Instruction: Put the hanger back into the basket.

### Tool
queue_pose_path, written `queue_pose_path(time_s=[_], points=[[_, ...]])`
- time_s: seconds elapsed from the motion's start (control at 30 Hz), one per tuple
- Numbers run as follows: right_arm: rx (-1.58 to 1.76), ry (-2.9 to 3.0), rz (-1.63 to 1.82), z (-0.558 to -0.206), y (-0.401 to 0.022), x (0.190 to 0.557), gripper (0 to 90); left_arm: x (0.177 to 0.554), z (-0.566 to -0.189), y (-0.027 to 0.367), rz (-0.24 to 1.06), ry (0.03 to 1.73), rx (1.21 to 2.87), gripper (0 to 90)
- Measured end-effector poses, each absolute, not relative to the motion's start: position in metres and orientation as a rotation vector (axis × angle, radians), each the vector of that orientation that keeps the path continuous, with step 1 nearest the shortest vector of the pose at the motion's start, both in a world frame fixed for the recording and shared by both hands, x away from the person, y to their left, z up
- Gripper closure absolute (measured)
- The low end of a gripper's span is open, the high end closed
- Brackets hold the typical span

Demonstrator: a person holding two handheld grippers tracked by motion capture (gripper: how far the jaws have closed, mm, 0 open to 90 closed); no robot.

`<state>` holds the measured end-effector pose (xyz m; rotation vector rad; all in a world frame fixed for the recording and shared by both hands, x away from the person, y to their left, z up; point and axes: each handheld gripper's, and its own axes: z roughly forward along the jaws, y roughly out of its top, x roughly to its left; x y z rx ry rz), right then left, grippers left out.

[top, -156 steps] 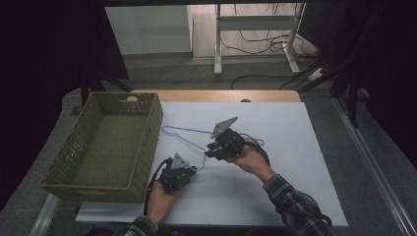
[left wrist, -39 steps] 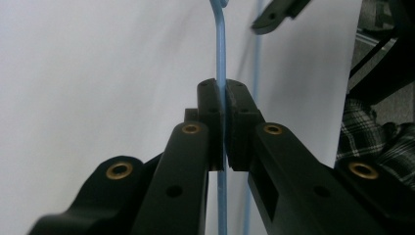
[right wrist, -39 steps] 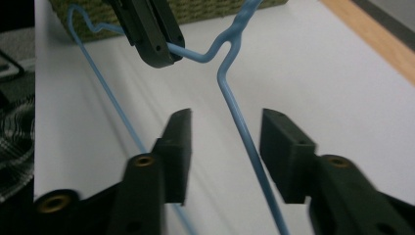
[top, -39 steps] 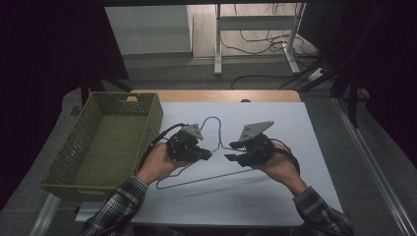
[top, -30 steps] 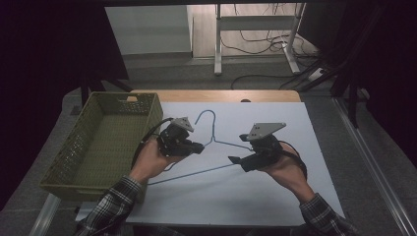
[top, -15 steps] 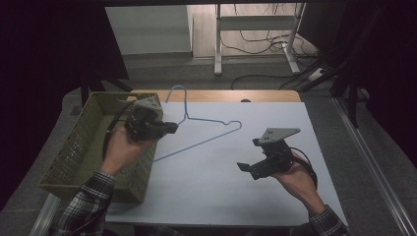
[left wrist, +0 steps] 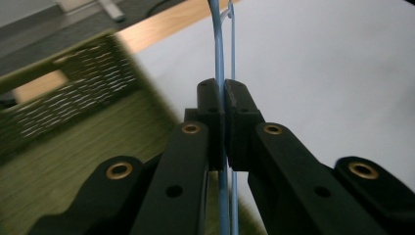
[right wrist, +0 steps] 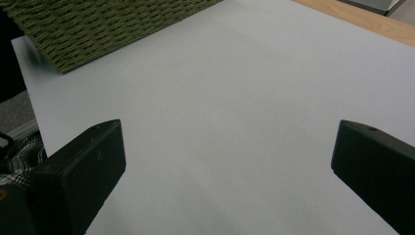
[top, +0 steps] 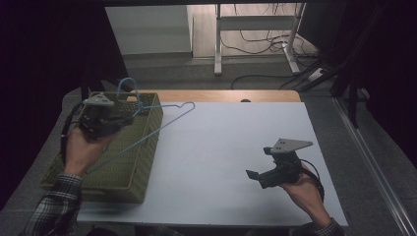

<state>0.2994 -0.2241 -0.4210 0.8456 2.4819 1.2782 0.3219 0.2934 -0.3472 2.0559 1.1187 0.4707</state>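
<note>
A light blue wire hanger (top: 162,125) hangs tilted over the olive woven basket (top: 142,167) at the table's left. Its hook (top: 128,84) points up and one shoulder (top: 189,104) reaches out over the white sheet. My left gripper (top: 131,114) is shut on the hanger near its neck. In the left gripper view both jaws press together on the blue wire (left wrist: 219,44), with the basket (left wrist: 73,93) blurred behind them. My right gripper (top: 256,164) is held open above the sheet at the front right. Its jaws stand wide apart in the right gripper view, with nothing between them (right wrist: 227,161).
A white sheet (top: 231,132) covers most of the table, with a wooden strip (top: 221,96) along the back. The basket's corner (right wrist: 98,24) shows at the top left of the right gripper view. Beyond the table are a desk frame (top: 219,44) and floor cables.
My left gripper has carried the hanger from the table's middle leftward and up over the basket. My right gripper has come off the hanger and drawn back to the front right.
</note>
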Motion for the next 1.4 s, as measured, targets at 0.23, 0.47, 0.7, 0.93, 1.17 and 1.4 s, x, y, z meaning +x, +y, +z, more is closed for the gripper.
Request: queue_pose_path(time_s=[0.23, 0.47, 0.7, 0.93, 1.17, 1.4], points=[[0.874, 2.467, 1.265, -0.431, -0.233, 0.298, 0.0, 0.311, -0.348, 0.34, 0.544, 1.202, 1.978, 87.7], [0.888, 2.468, 1.236, -0.436, -0.236, 0.295, 0.0, 0.303, -0.356, 0.376, 0.589, 1.258, 1.911, 87.7], [0.916, 2.47, 1.225, -0.44, -0.243, 0.295, 0.0, 0.303, -0.375, 0.395, 0.594, 1.294, 1.877, 87.7], [0.924, 2.49, 1.198, -0.446, -0.244, 0.294, 0.0, 0.319, -0.414, 0.4, 0.556, 1.321, 1.862, 87.6], [0.925, 2.503, 1.172, -0.45, -0.244, 0.294, 0.0, 0.333, -0.442, 0.397, 0.504, 1.37, 1.922, 87.5], [0.935, 2.519, 1.147, -0.454, -0.244, 0.293, 0.0, 0.341, -0.457, 0.401, 0.461, 1.507, 1.962, 86.4]])
